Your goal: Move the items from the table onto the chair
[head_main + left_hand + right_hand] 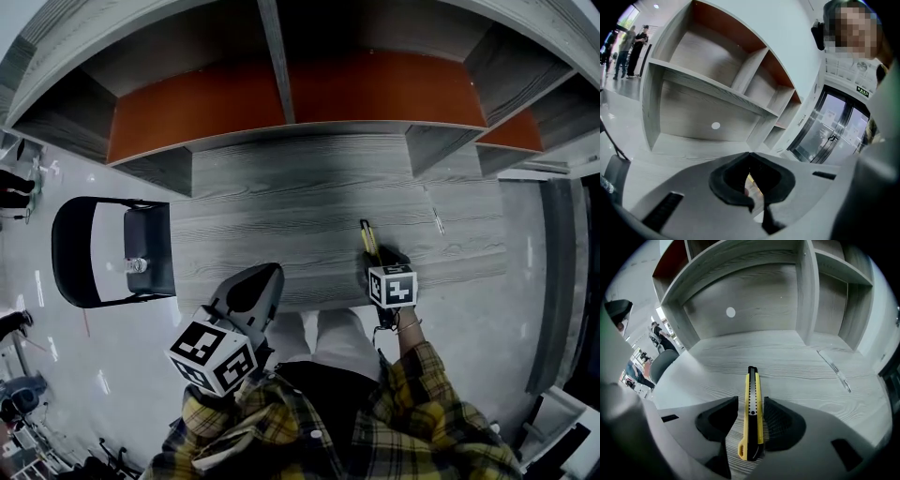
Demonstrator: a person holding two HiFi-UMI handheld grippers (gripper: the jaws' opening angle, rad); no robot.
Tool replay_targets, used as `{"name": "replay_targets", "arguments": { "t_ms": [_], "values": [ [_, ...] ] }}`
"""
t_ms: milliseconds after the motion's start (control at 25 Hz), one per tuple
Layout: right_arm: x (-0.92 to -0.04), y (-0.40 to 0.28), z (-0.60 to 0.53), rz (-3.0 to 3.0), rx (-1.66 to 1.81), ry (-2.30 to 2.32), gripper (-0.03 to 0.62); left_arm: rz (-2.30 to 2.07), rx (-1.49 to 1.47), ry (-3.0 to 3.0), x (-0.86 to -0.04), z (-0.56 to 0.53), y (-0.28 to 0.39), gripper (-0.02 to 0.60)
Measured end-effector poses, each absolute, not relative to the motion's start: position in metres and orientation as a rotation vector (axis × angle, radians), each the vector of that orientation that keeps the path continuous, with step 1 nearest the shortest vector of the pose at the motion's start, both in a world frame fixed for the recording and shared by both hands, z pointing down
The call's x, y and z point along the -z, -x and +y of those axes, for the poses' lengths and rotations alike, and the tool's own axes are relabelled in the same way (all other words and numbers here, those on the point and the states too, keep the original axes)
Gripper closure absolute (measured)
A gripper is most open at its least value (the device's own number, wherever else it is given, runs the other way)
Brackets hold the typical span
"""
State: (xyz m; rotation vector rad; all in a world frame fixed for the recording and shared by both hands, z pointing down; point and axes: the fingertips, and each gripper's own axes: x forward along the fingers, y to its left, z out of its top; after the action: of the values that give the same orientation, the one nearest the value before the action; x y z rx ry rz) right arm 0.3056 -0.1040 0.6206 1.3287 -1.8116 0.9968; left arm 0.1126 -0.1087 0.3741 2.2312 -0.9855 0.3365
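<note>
The right claw (751, 402) stands spread wide over a yellow utility knife (753, 414) lying on the grey worktop (801, 364), one jaw on either side of its handle. The left claw (750, 163), at the worktop's near edge, is clenched on nothing.

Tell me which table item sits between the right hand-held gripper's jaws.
The yellow utility knife, lying lengthwise between the open jaws and not yet gripped; the thin clear pen lies apart, off to the right.

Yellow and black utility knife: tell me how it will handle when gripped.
The yellow and black utility knife looks rigid and probably light: slim, plastic-looking body. Lying flat, it likely won't roll. Its smooth sides might slip in the right claw.
</note>
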Motion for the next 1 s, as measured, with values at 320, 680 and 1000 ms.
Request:
{"name": "replay_targets", "arguments": {
  "t_ms": [320,680,1000],
  "values": [
    [-0.633,-0.306,-0.102,-1.788,-0.804,-1.292,0.444,-0.991,-0.324,-2.221,-0.375,-0.105,-0.116,0.577],
    [-0.630,-0.309,-0.102,-1.835,-0.943,-1.242,0.468,-1.018,-0.296,-2.240,-0.364,-0.102,-0.124,0.577],
    [-0.593,-0.310,-0.104,-1.990,-1.117,-1.289,0.468,-1.074,-0.277,-2.233,-0.358,-0.096,-0.129,0.577]
  ]
}}
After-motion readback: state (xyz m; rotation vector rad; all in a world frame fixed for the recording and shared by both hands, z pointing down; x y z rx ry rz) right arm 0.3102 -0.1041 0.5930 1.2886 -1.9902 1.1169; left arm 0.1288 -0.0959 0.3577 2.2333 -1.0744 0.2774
